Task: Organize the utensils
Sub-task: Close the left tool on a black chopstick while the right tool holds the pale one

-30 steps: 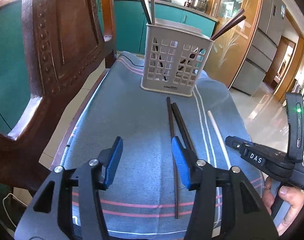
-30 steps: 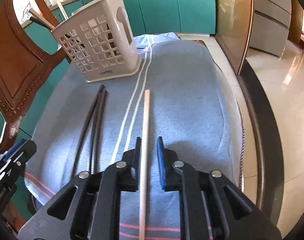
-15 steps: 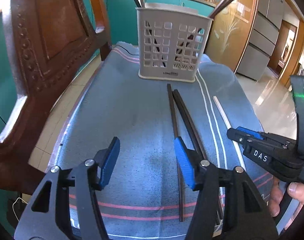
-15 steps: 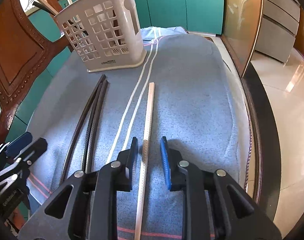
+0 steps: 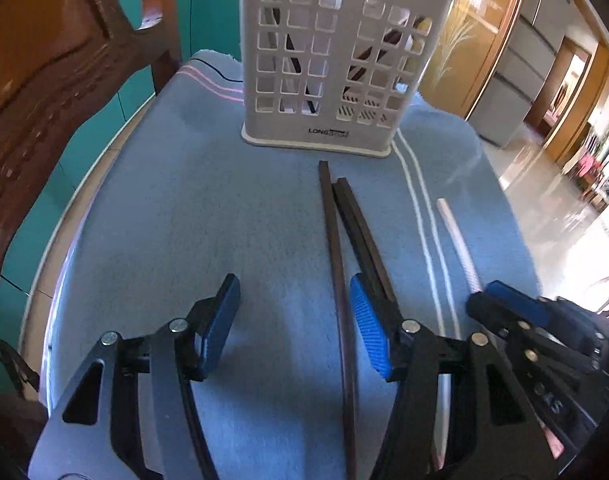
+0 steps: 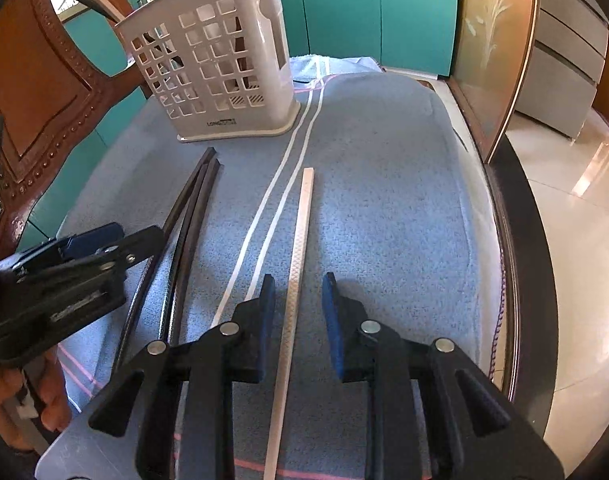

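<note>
A pale slotted utensil holder (image 5: pixel 336 64) stands at the far end of the blue cloth (image 5: pixel 224 208), with several chopsticks in it; it also shows in the right wrist view (image 6: pixel 220 64). Dark chopsticks (image 5: pixel 336 240) lie on the cloth before it, also in the right wrist view (image 6: pixel 188 208). A white chopstick (image 6: pixel 294 272) lies to their right, also in the left wrist view (image 5: pixel 456 240). My left gripper (image 5: pixel 294 312) is open low over the cloth, one dark chopstick between its fingers. My right gripper (image 6: pixel 296 304) is open and straddles the white chopstick.
A carved wooden chair back (image 5: pixel 56 80) stands close on the left, also in the right wrist view (image 6: pixel 28 92). Teal cabinets (image 6: pixel 364 12) are behind. The cloth's right edge (image 6: pixel 500 240) drops to a shiny tiled floor.
Both grippers have moved forward and lower toward the holder. The right gripper's jaws have opened wider around the white chopstick. One dark chopstick now lies between the left fingers.
</note>
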`<state>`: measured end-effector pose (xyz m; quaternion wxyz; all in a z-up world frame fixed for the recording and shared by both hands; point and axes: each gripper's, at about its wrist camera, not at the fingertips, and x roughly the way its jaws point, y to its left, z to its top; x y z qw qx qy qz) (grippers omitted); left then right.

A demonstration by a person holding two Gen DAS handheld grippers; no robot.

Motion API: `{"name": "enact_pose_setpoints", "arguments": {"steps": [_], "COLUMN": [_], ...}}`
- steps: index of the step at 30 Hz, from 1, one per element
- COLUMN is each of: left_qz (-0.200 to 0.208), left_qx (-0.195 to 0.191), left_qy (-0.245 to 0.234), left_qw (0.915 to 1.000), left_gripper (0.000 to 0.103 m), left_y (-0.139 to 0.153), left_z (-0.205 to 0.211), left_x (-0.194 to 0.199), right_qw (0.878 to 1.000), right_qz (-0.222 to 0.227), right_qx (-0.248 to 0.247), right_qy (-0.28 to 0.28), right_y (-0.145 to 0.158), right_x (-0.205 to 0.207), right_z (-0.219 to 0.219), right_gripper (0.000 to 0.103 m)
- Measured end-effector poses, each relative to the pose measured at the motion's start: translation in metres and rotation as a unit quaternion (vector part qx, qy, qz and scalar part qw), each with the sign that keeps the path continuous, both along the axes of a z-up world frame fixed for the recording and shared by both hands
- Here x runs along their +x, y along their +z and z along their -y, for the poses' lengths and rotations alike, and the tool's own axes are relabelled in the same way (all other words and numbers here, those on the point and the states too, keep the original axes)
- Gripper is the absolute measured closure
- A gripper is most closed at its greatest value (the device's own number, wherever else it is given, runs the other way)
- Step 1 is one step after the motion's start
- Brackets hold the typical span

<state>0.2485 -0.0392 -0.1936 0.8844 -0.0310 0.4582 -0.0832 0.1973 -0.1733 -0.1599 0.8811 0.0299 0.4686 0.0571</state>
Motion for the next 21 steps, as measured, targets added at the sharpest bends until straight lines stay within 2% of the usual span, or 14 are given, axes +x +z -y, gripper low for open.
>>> {"name": "enact_pose_setpoints", "arguments": {"steps": [7, 21], "left_qz": [0.003, 0.012], "left_qx": [0.045, 0.059], "left_qy": [-0.003, -0.003], "left_qw": [0.999, 0.9982], "left_gripper": [0.045, 0.045], "left_y": [-0.004, -0.004], "left_z": [0.013, 0.023], "left_x": [0.004, 0.014], "right_qw": [1.0, 0.999], "right_qz": [0.005, 0.018], "right_qx": [-0.006, -0.029], "right_qy": [0.005, 0.013], "right_y": [-0.001, -0.002], "right_x": [0.003, 0.009], "right_z": [-0.002, -0.006], "right_gripper": [0.075, 0.073]}}
